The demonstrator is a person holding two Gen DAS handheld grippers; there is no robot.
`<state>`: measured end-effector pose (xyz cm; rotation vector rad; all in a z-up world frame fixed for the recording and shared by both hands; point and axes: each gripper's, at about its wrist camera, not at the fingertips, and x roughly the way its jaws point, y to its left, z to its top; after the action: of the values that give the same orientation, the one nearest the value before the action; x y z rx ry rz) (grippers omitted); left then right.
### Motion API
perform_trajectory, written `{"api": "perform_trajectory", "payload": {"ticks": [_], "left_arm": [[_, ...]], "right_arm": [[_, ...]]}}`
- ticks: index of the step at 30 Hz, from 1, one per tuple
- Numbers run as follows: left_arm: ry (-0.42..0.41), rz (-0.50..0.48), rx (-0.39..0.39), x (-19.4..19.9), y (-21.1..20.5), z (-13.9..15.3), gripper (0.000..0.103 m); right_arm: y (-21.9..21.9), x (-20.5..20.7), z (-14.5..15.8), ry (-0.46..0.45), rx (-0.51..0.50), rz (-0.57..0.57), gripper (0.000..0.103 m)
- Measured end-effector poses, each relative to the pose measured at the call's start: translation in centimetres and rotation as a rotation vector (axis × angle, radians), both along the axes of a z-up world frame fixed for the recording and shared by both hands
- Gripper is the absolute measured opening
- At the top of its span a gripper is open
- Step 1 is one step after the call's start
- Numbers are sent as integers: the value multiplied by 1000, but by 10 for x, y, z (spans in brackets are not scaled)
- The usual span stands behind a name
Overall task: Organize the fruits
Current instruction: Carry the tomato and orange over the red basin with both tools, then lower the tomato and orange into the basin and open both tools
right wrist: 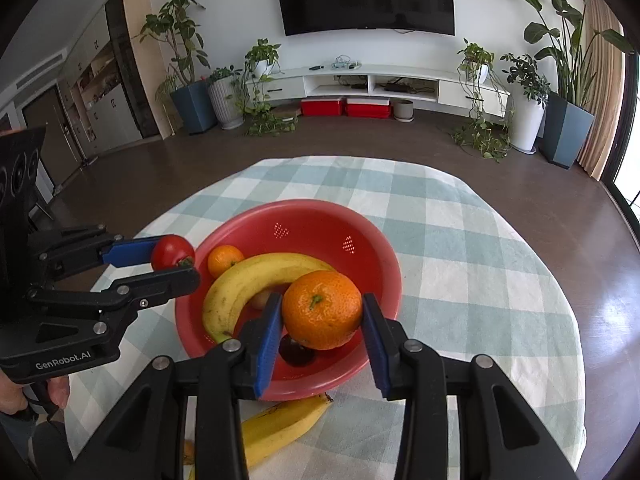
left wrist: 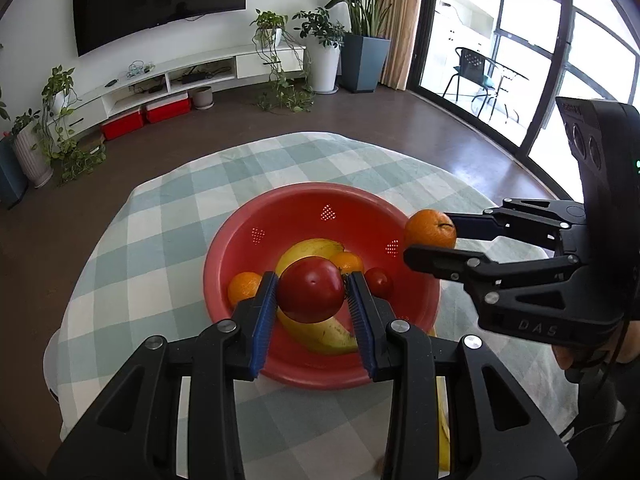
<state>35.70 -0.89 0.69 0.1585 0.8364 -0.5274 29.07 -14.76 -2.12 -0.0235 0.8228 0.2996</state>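
My left gripper (left wrist: 311,292) is shut on a red tomato (left wrist: 311,290) and holds it over the red bowl (left wrist: 288,208). From the right wrist view, the left gripper (right wrist: 176,260) and its tomato (right wrist: 173,253) hang at the left rim of the bowl (right wrist: 312,220). My right gripper (right wrist: 322,316) is shut on an orange (right wrist: 322,310) above the bowl's near side. In the left wrist view that right gripper (left wrist: 430,240) and orange (left wrist: 431,229) sit by the bowl's right rim. Inside the bowl lie a banana (right wrist: 256,280), an orange (right wrist: 225,260) and a dark red fruit (right wrist: 297,354).
The bowl stands on a round table with a green-and-white checked cloth (right wrist: 460,280). A second banana (right wrist: 280,424) lies on the cloth just in front of the bowl. Beyond the table are brown floor, potted plants and a TV cabinet.
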Motion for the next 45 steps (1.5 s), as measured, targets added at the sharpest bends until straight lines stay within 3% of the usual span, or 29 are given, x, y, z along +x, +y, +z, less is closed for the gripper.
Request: {"api": "perform_trajectory", "payload": {"ticks": [12,32,35,38,42,45], "left_arm": [[23,-59,89,17,-37,-36,33],[30,-41,74,19,-32,-44,35],[31,-34,63,16,-30,-42,39],[32,-17,56,13,-26,-40,50],[28,4,27,3,-17,-35,65],[19,16,12,-8,-11,-30,67]], "right_arm": [[7,15,-27,23,-123,19,42],[20,13,-30,-10,-229,52,43],[21,12,-30,-11,-229,51,43],[21,12,-29,-13,-230,51,44],[21,10,-27,-13,-222,44,55],[20,6,-24,-18,-224,41,55]]}}
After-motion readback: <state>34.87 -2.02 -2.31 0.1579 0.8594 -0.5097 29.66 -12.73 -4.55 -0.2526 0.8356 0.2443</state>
